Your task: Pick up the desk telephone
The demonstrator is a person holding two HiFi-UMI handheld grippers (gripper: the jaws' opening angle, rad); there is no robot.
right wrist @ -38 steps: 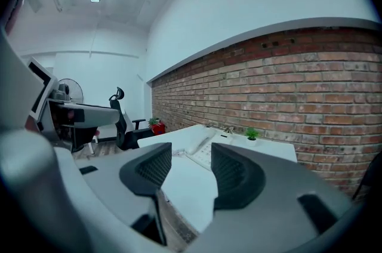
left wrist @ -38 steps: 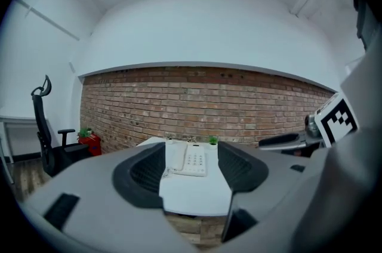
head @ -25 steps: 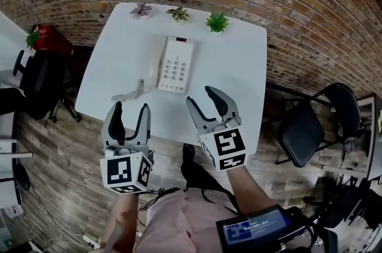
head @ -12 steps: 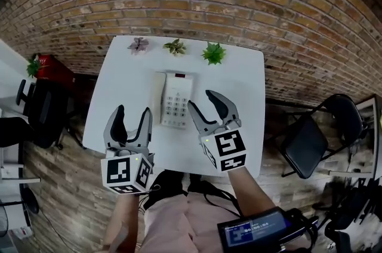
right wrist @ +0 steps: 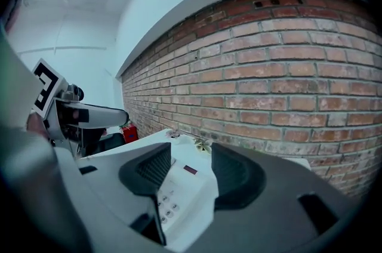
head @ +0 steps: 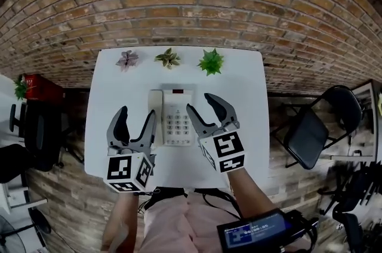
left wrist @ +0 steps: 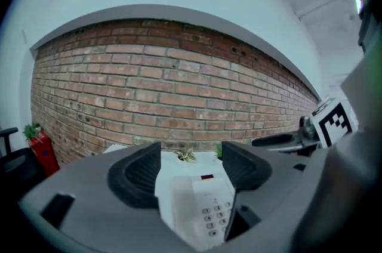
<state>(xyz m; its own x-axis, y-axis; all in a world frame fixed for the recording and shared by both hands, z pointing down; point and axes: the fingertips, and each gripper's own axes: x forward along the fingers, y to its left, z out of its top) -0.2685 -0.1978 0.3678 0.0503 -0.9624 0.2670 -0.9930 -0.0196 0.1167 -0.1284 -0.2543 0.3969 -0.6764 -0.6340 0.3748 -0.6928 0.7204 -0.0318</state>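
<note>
Not much you can actually read here. The desk telephone [head: 177, 116] has a keypad [head: 175, 125] with rows of buttons, but the digits on them are too small and soft to make out in any view. The little dark red window [head: 178, 91] above it shows nothing legible, and I can't read a brand name on it either. The left cube [head: 122, 169] and right cube [head: 227, 147] carry black-and-white square marker patterns (codes, not letters). At the bottom edge there's a small blue screen [head: 250, 230] with a line of white characters, too blurred to read.
</note>
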